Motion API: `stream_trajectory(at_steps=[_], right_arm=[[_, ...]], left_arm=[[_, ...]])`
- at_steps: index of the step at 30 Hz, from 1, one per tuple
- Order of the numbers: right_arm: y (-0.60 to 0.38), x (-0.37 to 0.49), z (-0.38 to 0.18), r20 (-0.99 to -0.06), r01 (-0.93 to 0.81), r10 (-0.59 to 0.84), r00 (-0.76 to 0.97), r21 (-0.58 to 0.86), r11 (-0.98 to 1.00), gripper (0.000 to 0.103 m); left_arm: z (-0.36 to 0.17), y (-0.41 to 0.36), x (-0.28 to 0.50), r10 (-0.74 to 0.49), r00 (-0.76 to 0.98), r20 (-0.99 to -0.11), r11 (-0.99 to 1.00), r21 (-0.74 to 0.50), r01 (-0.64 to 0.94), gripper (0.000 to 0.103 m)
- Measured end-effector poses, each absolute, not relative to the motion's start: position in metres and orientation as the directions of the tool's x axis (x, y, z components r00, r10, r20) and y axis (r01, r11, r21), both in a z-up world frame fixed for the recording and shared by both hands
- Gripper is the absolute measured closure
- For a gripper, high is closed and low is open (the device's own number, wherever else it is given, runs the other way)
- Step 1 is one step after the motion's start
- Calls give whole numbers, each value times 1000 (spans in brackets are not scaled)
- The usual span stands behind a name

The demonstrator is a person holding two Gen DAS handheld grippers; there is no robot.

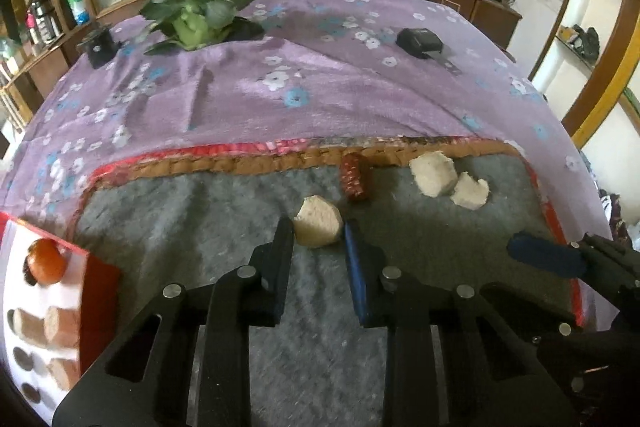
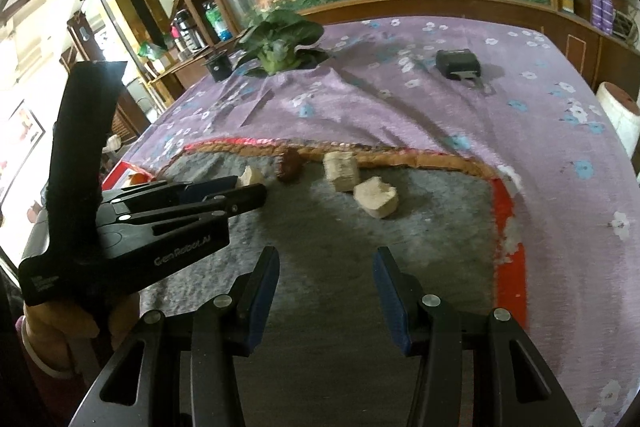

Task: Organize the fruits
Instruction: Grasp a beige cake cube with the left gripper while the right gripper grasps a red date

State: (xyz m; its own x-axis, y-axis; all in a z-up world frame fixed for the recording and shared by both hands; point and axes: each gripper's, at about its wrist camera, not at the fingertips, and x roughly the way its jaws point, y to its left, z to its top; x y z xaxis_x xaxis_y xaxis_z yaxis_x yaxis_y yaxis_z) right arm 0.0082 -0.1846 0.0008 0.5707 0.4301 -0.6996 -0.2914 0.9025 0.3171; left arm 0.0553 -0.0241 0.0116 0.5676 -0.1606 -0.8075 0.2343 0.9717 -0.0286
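From the left wrist, the left gripper sits nearest, its fingers drawn in against a pale chunk on the grey mat, pinching it at both sides. Beyond the chunk on the mat lie a reddish-brown piece and two more pale chunks to its right. Left of the mat stands a white tray bearing an orange fruit.

From the right wrist, the right gripper hangs over bare mat, fingers moderately apart and empty. The left gripper reaches in left of it.
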Motion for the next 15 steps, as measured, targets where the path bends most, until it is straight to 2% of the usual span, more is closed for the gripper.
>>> stream_trajectory(at_steps=[10,15], right_arm=[[-141,31,8,-711,-365,464,529,303,880,56],[-117,60,10,-721,-366,426,546,252,896,56]], left_arm=[[24,15,31,-88,597,-797,991,-7,135,79],[31,31,25,-78,613,-786,994,-11,112,79]])
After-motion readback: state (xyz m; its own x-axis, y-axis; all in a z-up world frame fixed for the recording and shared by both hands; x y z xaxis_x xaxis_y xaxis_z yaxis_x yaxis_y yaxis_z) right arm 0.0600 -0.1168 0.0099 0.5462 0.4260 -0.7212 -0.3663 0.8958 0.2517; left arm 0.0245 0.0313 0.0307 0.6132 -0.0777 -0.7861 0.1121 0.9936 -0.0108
